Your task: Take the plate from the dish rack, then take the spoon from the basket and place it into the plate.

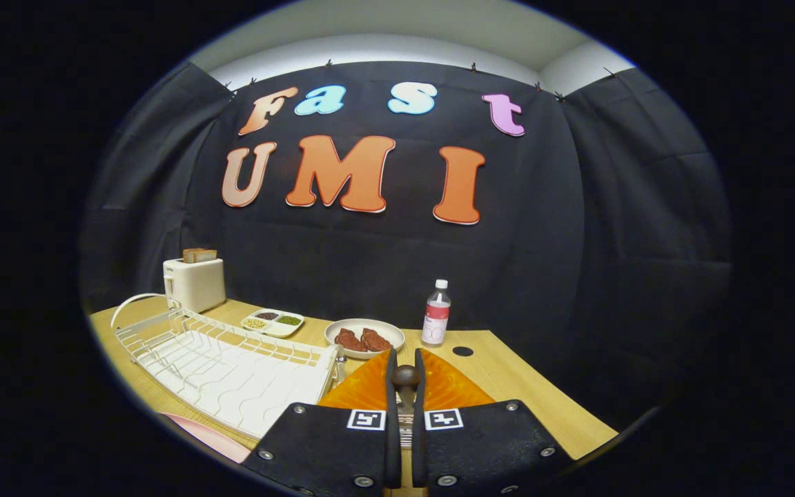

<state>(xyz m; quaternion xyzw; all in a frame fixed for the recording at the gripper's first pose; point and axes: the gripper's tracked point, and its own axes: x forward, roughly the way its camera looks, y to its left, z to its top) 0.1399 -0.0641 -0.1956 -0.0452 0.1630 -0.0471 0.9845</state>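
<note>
The gripper (pixel 406 376) sits low over the wooden table (pixel 542 393), its two fingers drawn in close and pressing on the dark rounded end of the spoon (pixel 406 377), which stands up between them with its metal stem running down the narrow gap. Right beneath and just ahead of the fingers lies the orange plate (pixel 363 390), ribbed and glossy, flat on the table and touching the near corner of the dish rack (pixel 232 366). That white wire rack stretches away to the left of the fingers, on its white tray. Beyond the orange plate there's a white bowl (pixel 364 337) holding two reddish-brown pieces, and beside it a clear bottle (pixel 436 314) with a white cap, upright. Further left, a small divided dish (pixel 272 322) with three fillings, and behind the rack a white toaster (pixel 194 283) with bread poking out the top. A pink edge (pixel 208 435) peeks out near the rack's front; what it is, I can't tell.
</note>
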